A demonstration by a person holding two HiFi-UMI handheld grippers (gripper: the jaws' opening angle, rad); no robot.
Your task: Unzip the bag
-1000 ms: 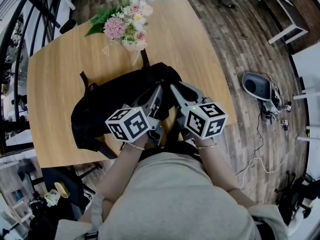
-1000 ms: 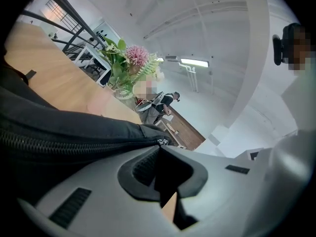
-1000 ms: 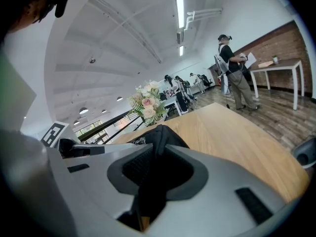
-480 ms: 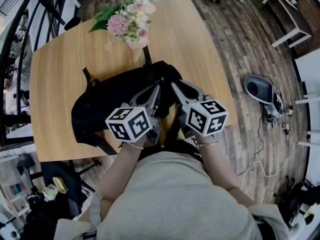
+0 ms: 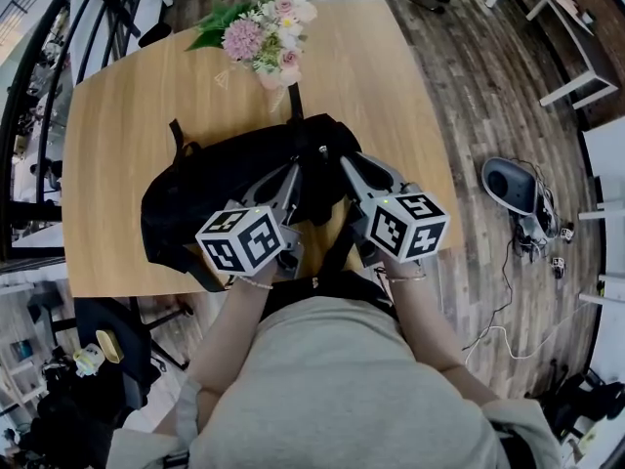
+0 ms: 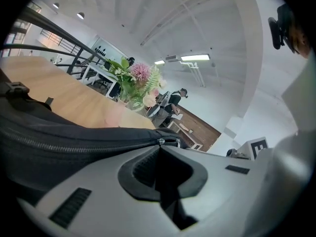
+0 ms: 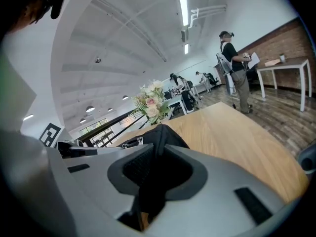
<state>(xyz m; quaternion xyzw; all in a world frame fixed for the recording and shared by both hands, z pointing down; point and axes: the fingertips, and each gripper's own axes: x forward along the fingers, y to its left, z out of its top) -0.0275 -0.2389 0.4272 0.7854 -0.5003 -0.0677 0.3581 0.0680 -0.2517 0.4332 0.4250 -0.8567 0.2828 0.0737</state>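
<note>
A black backpack (image 5: 215, 189) lies on its side across the near half of a wooden worktop (image 5: 137, 96), one strap (image 5: 295, 101) reaching toward a bouquet of pink and white flowers (image 5: 259, 37) at the far edge. In the left gripper view, the backpack's zipper (image 6: 74, 138) runs closed along the dark fabric to a metal zipper slider (image 6: 162, 141).

The left tool (image 5: 291, 174) comes in from the near edge of the worktop. Its jaws are pressed together, and their tips meet right at the zipper slider, apparently nipping it. Just beside it, the right tool (image 5: 344, 162) sits at the backpack's right end with its jaws closed on a raised fold of black fabric (image 7: 162, 131), which runs down between them. The two tools angle toward each other, tips near one another over the backpack, and each carries its marker cube (image 5: 241, 242) close to the person's wrists.

The person (image 5: 332, 389), in a pale top, leans over the near edge of the worktop. Beyond it, in the right gripper view, another person (image 7: 234, 63) stands on the plank floor (image 5: 488, 86) by a white table (image 7: 286, 73). A black railing (image 5: 39, 86) lines the left side of the room, and a grey device with cables (image 5: 508, 184) sits on the floor to the right.
</note>
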